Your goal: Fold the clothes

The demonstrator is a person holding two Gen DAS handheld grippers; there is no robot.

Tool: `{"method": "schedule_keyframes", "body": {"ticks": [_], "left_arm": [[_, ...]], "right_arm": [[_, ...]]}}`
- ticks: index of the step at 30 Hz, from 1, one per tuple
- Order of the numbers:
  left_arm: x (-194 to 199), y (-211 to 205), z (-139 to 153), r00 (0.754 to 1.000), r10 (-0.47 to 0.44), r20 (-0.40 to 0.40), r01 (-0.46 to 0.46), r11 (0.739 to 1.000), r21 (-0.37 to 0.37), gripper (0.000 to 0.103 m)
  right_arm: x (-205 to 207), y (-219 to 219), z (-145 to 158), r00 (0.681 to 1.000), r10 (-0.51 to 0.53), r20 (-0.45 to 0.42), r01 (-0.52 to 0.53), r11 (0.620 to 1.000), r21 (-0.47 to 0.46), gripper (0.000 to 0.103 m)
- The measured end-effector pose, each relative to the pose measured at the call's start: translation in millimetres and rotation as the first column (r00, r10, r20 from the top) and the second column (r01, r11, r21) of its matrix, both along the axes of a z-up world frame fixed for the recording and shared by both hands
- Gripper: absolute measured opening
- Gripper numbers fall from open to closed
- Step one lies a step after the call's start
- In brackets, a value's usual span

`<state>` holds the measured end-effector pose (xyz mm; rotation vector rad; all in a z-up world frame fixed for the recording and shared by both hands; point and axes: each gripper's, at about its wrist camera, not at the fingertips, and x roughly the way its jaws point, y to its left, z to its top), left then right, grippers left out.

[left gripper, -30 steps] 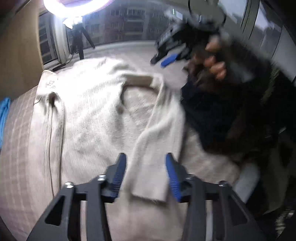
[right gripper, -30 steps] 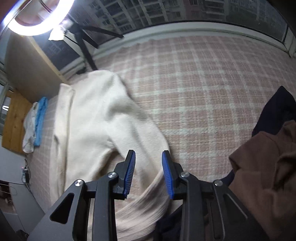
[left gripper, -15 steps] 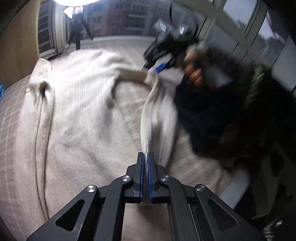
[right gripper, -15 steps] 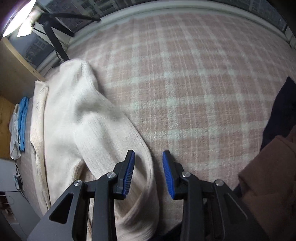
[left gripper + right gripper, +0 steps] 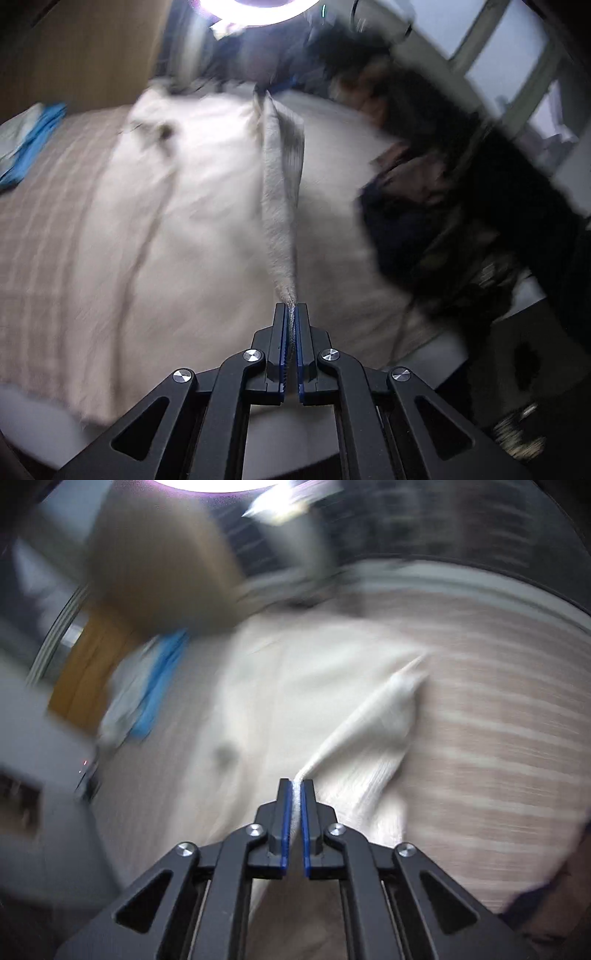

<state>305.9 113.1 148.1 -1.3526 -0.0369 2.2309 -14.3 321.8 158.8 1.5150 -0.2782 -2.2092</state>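
Checked bed cover fills both views, heavy motion blur. Cream sweater lies spread across it, body mostly flat, neck hole toward the far side. Dark clothes pile sits at the sweater's right edge, a person's dark sleeve above it. Blue cloth lies off by the wooden headboard.

One sleeve is lifted off the bed, pulled taut in a narrow strip. Left gripper is clamped tight on the sleeve end, knit visible between the pads. Right gripper is pinched on another part of the sweater's raised edge, fabric between its pads too.

Step, by my read: sleeve fold, both claws carrying the sleeve over the body. Next move calls for laying it flat across the chest, keeping tension even so the knit doesn't bunch, then letting go. Blur makes the exact grip spots hard to call.
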Motion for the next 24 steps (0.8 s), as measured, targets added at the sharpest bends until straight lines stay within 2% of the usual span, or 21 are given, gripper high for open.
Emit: {"method": "schedule_keyframes", "body": {"ticks": [2, 3, 4, 7, 10, 16, 19, 20, 22, 24], "left_arm": [[-0.2, -0.2, -0.6, 1.000, 0.001, 0.000, -0.001, 1.000, -0.007, 0.004], [-1.2, 1.8, -0.3, 1.000, -0.005, -0.002, 0.005, 1.000, -0.009, 0.003], [-2.3, 3.8, 0.1, 1.000, -0.011, -0.004, 0.011, 1.000, -0.011, 0.003], [-5.4, 9.9, 1.2, 1.000, -0.028, -0.009, 0.028, 0.999, -0.018, 0.003], [-8.5, 16.0, 2.2, 0.999, -0.046, -0.014, 0.045, 0.999, -0.025, 0.010], [-18.1, 47.1, -25.7, 0.993, -0.117, 0.034, 0.120, 0.989, -0.089, 0.011], [-23.6, 51.1, -42.4, 0.991, -0.118, 0.062, 0.125, 0.983, -0.132, 0.011], [-25.5, 49.8, -45.2, 0.991, -0.113, 0.069, 0.121, 0.984, -0.128, 0.010], [-29.5, 45.3, -46.9, 0.992, -0.100, 0.082, 0.108, 0.990, -0.095, 0.000], [-33.6, 40.7, -48.6, 0.991, -0.088, 0.096, 0.094, 0.994, -0.062, 0.000]], "right_arm": [[4.7, -12.4, 4.3, 0.999, 0.021, -0.026, -0.020, 1.000, 0.016, 0.019], [7.9, -7.4, 5.7, 0.999, 0.001, -0.041, -0.001, 1.000, 0.011, 0.032], [7.9, 2.0, 5.6, 0.998, -0.036, -0.053, 0.036, 0.999, -0.001, 0.035], [8.4, 30.8, -10.1, 0.994, -0.103, -0.033, 0.104, 0.994, 0.020, 0.035], [16.2, 38.3, -35.8, 0.997, -0.079, -0.004, 0.079, 0.993, 0.092, 0.035], [10.7, 8.7, -69.9, 1.000, 0.004, 0.014, -0.007, 0.980, 0.199, 0.035], [-0.3, -10.9, -81.2, 0.999, 0.042, -0.007, -0.038, 0.954, 0.297, 0.035], [-4.2, -15.9, -84.7, 0.998, 0.058, -0.017, -0.049, 0.943, 0.330, 0.035], [-10.6, -22.3, -89.1, 0.996, 0.080, -0.041, -0.058, 0.924, 0.379, 0.035], [-14.4, -23.3, -88.9, 0.994, 0.082, -0.069, -0.050, 0.921, 0.386, 0.035]]}}
